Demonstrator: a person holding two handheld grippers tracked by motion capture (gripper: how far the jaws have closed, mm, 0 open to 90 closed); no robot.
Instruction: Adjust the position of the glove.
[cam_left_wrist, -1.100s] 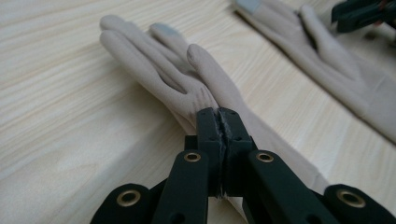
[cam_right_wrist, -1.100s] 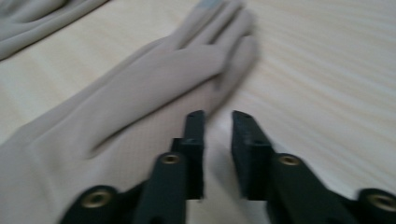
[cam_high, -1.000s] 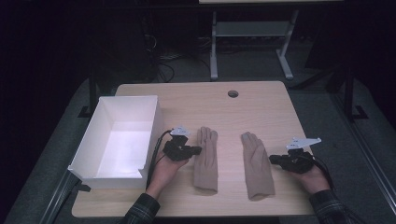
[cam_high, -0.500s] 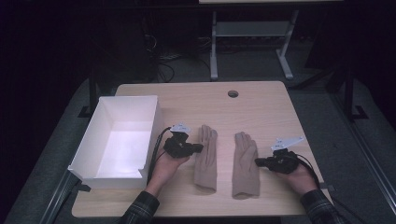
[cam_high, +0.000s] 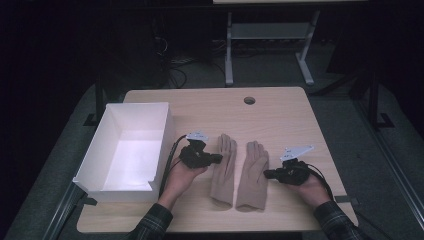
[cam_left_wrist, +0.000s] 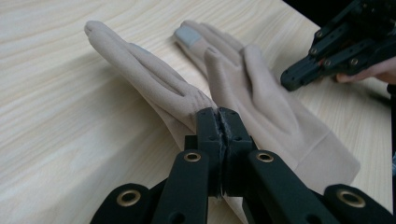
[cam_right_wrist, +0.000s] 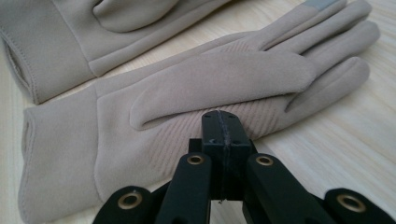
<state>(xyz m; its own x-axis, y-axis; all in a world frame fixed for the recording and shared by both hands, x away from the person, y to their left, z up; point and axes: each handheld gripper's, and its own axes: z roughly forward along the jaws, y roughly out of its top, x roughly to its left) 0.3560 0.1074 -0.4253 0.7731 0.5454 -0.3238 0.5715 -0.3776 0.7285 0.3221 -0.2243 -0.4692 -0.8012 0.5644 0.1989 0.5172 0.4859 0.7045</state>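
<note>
Since a second ago, your right gripper has dragged its glove left, beside the left glove. Both grippers' jaws pinch glove edges; pulling further risks bunching or overlap.

Wooden table: white box, two beige gloves.

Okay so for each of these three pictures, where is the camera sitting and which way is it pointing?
High view: fixed above the person's side, looking forward and down on the table; forearms, both hands, left gripper and right gripper show.
Left gripper view: rides that gripper, looking along its closed jaws across both gloves; the right gripper sits far right.
Right gripper view: rides that gripper, jaws closed at the right glove.
Shared: left glove and right glove in all three.
</note>
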